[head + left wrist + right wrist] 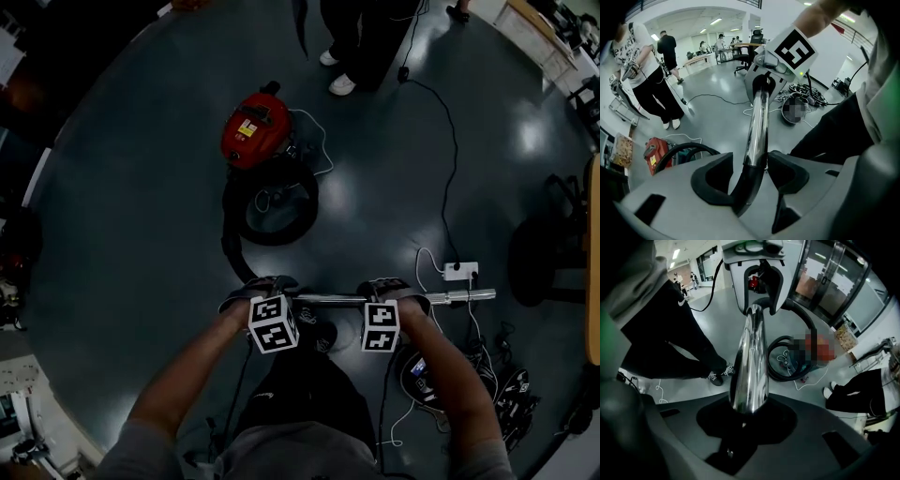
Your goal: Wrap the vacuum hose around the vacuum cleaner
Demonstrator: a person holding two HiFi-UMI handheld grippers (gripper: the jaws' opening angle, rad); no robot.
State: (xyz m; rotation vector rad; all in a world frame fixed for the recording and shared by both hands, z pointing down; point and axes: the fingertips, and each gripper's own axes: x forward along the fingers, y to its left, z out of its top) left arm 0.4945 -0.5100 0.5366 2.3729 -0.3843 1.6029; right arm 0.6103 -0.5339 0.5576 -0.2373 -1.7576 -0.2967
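Floor [141,216] holdings, placed from the vacuum cleaner [255,129], red.
- hose [272,211], black: coiled just beside the vacuum cleaner, on the person's side, trailing on to the chrome tube [333,300].
- left hand-held gripper [750,176]: jaws apart, the tube's hose end between them.
- right hand-held gripper [747,416]: clamped on the chrome tube.

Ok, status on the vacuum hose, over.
Left gripper open around chrome wand. Right gripper shut on wand. Hose coiled beside red vacuum cleaner. Power strip, cables by wand tip.
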